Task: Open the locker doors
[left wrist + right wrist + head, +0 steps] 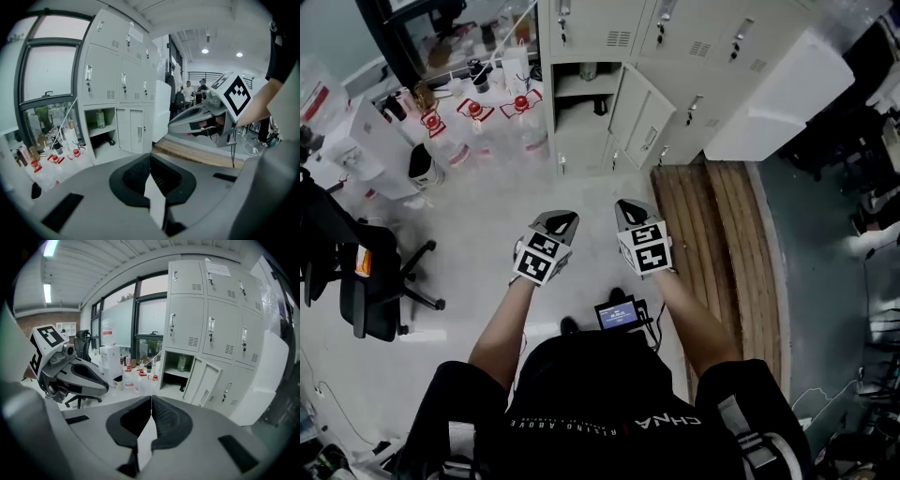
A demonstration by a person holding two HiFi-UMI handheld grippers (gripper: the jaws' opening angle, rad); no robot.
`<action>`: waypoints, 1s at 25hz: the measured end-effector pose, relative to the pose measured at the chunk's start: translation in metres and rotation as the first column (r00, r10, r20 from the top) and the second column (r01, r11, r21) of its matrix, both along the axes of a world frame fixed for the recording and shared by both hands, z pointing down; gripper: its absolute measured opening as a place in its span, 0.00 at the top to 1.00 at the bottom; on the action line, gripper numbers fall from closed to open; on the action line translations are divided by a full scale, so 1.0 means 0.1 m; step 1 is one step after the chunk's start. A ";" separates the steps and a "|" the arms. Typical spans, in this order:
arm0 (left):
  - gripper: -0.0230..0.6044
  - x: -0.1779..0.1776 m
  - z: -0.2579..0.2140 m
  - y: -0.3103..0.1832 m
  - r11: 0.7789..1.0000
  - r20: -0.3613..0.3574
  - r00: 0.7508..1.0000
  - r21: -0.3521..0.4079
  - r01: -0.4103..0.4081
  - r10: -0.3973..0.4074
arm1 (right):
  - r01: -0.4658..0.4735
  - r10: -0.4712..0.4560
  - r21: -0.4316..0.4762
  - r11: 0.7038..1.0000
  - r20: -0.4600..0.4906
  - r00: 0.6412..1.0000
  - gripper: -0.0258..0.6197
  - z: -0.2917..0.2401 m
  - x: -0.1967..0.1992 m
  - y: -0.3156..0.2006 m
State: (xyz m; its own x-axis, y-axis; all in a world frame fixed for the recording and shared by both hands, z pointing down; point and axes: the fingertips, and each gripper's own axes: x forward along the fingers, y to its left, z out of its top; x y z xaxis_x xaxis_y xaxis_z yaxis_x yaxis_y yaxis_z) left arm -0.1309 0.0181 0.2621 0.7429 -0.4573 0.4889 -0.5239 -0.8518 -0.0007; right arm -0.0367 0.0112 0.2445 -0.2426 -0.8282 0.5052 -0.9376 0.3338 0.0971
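1. The person stands on the pale floor (487,216) facing the lockers (675,37), both bare forearms stretched forward and slightly apart.
2. The left gripper (560,222) and the right gripper (630,212) hang side by side at about the same height. They are near each other but not touching, and both point ahead and somewhat downward toward the locker bank.
3. In the left gripper view the jaws are pressed together at their tips with nothing between them. The right gripper shows there to the right, in front of the person's arm.
4. In the right gripper view the jaws likewise meet at the tips and hold nothing. The left gripper shows at that view's left.
5. Both grippers are well apart from the lockers, with open floor between them.
6. Most locker doors are closed. One lower compartment (581,94) at the bank's left end stands open, and just right of it a pair of lower doors (637,117) hangs ajar.
7. Inside the open compartment a greenish bottle (101,118) stands upright on the shelf, with a dark object (110,140) on the bottom below it. What the dark object is cannot be told.
8. Left of the lockers, clear bottles with red caps (473,112) stand grouped on the floor. Their contents cannot be made out.
9. Wooden planks (722,234) lie on the floor to the right, before the lockers.
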 end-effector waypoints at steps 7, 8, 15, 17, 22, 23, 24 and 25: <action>0.93 0.14 -0.04 0.29 0.999 -0.043 0.998 -0.009 0.038 -0.038 | 0.047 -0.047 0.011 0.999 0.012 0.999 0.91 -0.05 0.11 0.27; 0.93 0.20 -0.04 0.31 0.999 -0.045 0.998 -0.008 0.049 -0.049 | 0.053 -0.053 0.013 0.998 0.013 0.998 0.91 -0.06 0.16 0.31; 0.93 0.66 -0.08 0.59 0.998 -0.039 0.997 0.028 0.063 -0.062 | 0.096 -0.097 0.019 0.995 0.016 0.995 0.91 -0.05 0.53 0.56; 0.93 0.74 -0.09 0.65 0.998 -0.038 0.997 0.031 0.063 -0.062 | 0.102 -0.102 0.021 0.995 0.020 0.995 0.91 -0.06 0.58 0.60; 0.93 0.81 -0.09 0.78 0.997 -0.028 0.997 0.044 0.068 -0.067 | 0.108 -0.109 0.031 0.994 0.021 0.994 0.91 -0.06 0.65 0.73; 0.93 0.81 -0.10 0.80 0.997 -0.025 0.998 0.047 0.067 -0.066 | 0.107 -0.108 0.034 0.994 0.022 0.994 0.91 -0.06 0.65 0.76; 0.93 0.81 -0.10 0.82 0.997 -0.023 0.998 0.049 0.066 -0.065 | 0.106 -0.107 0.036 0.994 0.022 0.994 0.91 -0.07 0.65 0.78; 0.93 0.82 -0.09 0.84 0.997 -0.021 0.998 0.050 0.065 -0.064 | 0.105 -0.106 0.039 0.994 0.023 0.994 0.91 -0.08 0.66 0.79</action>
State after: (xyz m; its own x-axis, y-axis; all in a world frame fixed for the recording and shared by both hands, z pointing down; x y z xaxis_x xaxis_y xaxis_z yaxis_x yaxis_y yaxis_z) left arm -0.0489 0.1017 0.2527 0.7200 -0.5286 0.4496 -0.5784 -0.8151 -0.0321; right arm 0.0291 0.0903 0.2370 -0.3416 -0.8155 0.4672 -0.8996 0.4276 0.0885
